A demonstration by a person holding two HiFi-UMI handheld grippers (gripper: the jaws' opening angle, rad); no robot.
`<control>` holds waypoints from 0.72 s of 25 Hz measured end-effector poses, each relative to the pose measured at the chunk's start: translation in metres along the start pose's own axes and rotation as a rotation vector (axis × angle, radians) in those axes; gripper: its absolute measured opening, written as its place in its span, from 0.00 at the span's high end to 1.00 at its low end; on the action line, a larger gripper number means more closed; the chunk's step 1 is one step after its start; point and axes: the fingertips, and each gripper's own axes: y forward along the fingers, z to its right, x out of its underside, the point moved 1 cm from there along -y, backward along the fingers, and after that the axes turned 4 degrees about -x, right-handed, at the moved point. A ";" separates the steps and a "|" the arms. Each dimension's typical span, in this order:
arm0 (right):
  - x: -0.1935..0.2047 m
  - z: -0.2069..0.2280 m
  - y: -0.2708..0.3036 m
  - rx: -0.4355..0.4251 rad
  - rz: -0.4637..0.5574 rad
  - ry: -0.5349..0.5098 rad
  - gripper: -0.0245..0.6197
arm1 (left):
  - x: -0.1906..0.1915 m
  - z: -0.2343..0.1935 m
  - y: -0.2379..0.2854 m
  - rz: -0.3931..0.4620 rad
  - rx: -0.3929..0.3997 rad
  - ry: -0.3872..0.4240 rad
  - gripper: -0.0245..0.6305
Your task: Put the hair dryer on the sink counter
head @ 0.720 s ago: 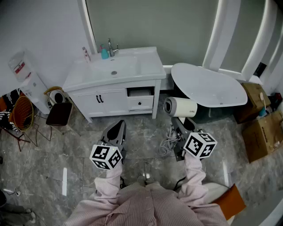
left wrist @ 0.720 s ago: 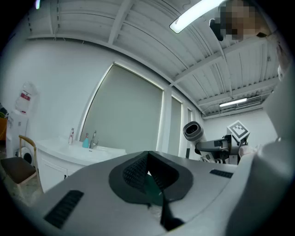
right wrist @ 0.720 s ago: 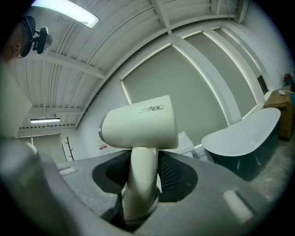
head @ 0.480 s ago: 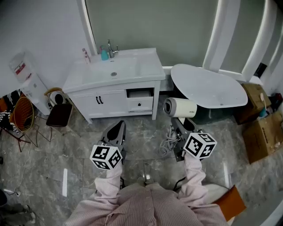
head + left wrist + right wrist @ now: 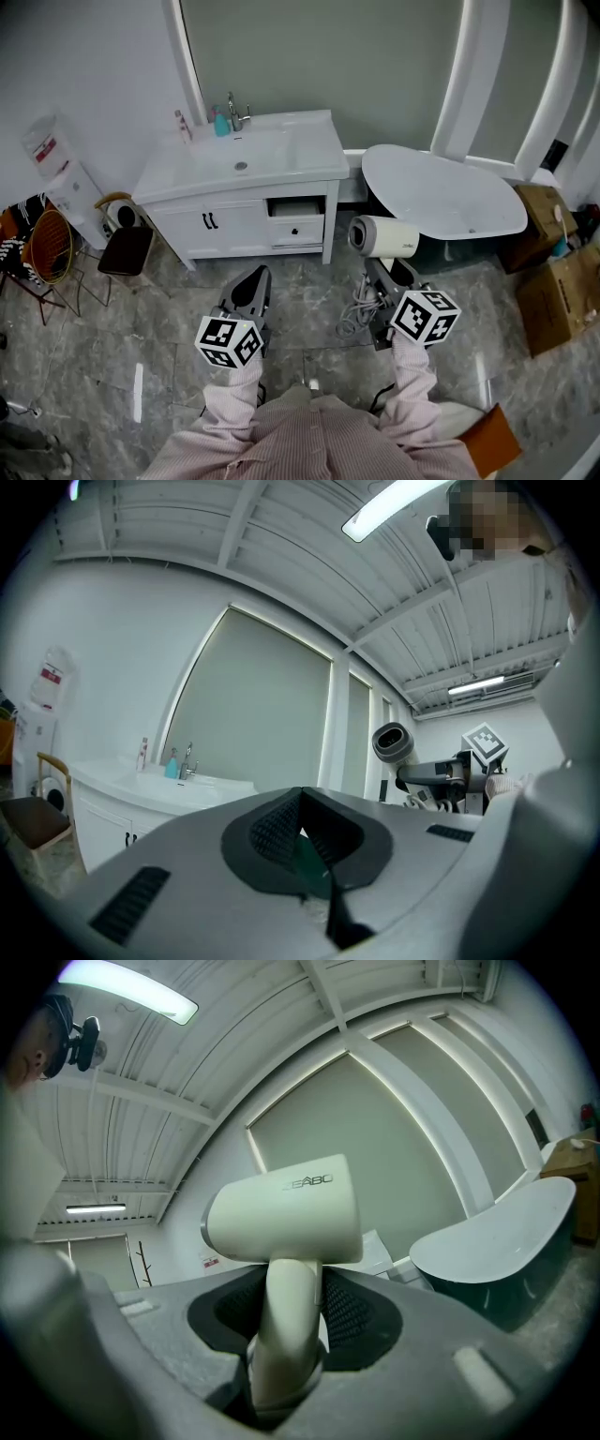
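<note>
A white hair dryer (image 5: 382, 234) lies level in the air with its barrel pointing left, in front of the bathtub. My right gripper (image 5: 382, 268) is shut on its handle, and its white cord (image 5: 356, 305) dangles in loops below. In the right gripper view the handle (image 5: 286, 1326) stands between the ribbed pads (image 5: 349, 1314) with the barrel (image 5: 286, 1213) above. My left gripper (image 5: 255, 279) is shut and holds nothing, level over the floor in front of the vanity. The white sink counter (image 5: 314, 145) with its basin lies ahead and to the left; it also shows at the left of the left gripper view (image 5: 122, 785).
A faucet (image 5: 234, 108) and small bottles (image 5: 218, 120) stand at the counter's back. A white bathtub (image 5: 441, 187) is right of the vanity, cardboard boxes (image 5: 558, 291) beyond it. A dark stool (image 5: 127, 246), a wire chair (image 5: 47, 246) and a water dispenser (image 5: 61, 178) crowd the left.
The head view has shifted a little, so the vanity and both grippers sit slightly lower in the picture. The right gripper keeps its hold on the hair dryer.
</note>
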 end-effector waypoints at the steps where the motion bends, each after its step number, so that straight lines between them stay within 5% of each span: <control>1: 0.000 0.002 0.001 -0.001 0.002 0.010 0.71 | 0.003 -0.001 0.001 -0.002 -0.006 -0.005 0.96; 18: -0.016 0.058 0.094 -0.006 -0.007 0.059 0.71 | 0.000 -0.053 0.095 -0.015 -0.022 -0.017 0.97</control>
